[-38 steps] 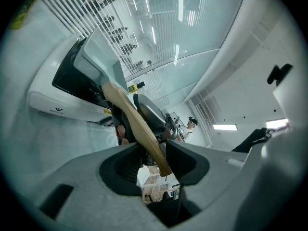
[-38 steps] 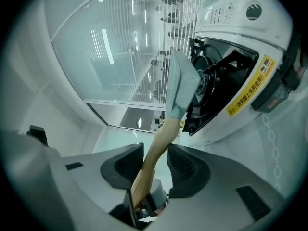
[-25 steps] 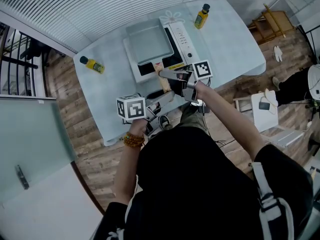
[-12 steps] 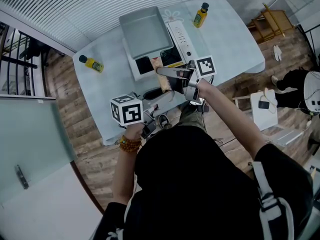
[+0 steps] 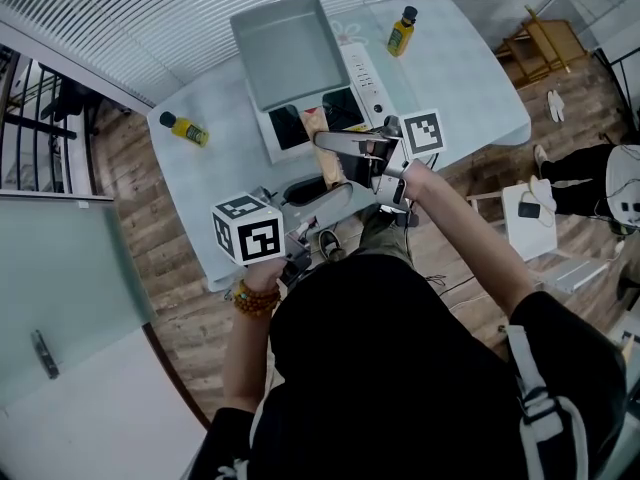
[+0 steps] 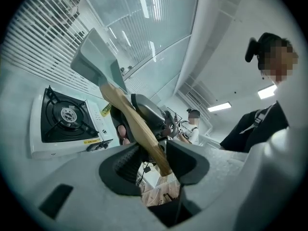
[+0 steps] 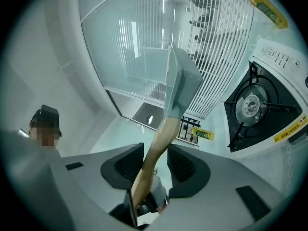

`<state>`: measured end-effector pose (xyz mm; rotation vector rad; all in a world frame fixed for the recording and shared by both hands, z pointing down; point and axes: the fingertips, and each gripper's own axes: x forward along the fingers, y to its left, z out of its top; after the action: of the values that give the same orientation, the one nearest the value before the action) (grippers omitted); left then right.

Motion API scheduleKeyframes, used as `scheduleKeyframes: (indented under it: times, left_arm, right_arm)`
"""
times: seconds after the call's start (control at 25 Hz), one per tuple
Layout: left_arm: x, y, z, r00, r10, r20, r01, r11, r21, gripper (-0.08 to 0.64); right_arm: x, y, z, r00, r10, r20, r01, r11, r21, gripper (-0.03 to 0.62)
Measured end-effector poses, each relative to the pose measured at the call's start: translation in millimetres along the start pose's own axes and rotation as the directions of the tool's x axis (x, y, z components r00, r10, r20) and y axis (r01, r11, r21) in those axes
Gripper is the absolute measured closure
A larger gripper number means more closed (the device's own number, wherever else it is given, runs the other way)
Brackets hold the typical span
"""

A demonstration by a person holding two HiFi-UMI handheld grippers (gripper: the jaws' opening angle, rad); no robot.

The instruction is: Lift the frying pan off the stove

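Since both grippers are clamped on one handle, the lift turns on how that handle runs: from the person's body outward & away to the pan.

Nearest in, the left gripper [image 6: 154, 155] has its jaws part-way closed, w/ pads pressing the butt end of the wooden handle [image 6: 131, 121]. Just beyond it the right gripper [image 7: 155, 162] is likewise part-closed. Its pads are tight on the same handle further up, so the right hand is the one nearer the pan. The two grips sit close together.

From either gripper the frying pan [image 5: 283, 50] lies straight ahead along the jaws, long axis in line w/ the handle, all its weight out past both grips. The pan is square, grey, shallow-walled & empty; the handle is pale wood, joined at the near wall.

It hangs in the air, apparently clear of the stove [image 5: 362, 73], whose black burner grate [image 6: 65, 114] is bare. In the head view the pan overlaps the stove's far-left part. W/ that leverage the far end may dip, so both grips prob. need to hold firm.

Beyond, on the pale table [image 5: 470, 78], a yellow bottle [image 5: 187, 130] stands left & a second bottle [image 5: 403, 31] far right, both apart from the stove.
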<state>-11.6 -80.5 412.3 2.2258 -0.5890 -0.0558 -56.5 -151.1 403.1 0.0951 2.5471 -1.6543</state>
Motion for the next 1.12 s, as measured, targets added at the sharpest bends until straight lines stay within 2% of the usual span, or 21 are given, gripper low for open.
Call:
scheduleKeyframes:
  times: [0.48, 1.12]
  left_arm:
    - [-6.5, -13.8, 13.6, 1.0, -0.006, -0.008, 0.007, 0.998, 0.057, 0.39]
    - [-6.8, -16.1, 11.5, 1.0, -0.016, -0.018, 0.017, 0.999, 0.052, 0.388]
  right_arm:
    - [5.6, 22.9, 9.2, 0.999, 0.021, 0.025, -0.02, 1.0, -0.023, 0.456]
    - [2.7, 21.8, 6.9, 0.999, 0.011, 0.039, -0.011, 1.0, -0.017, 0.454]
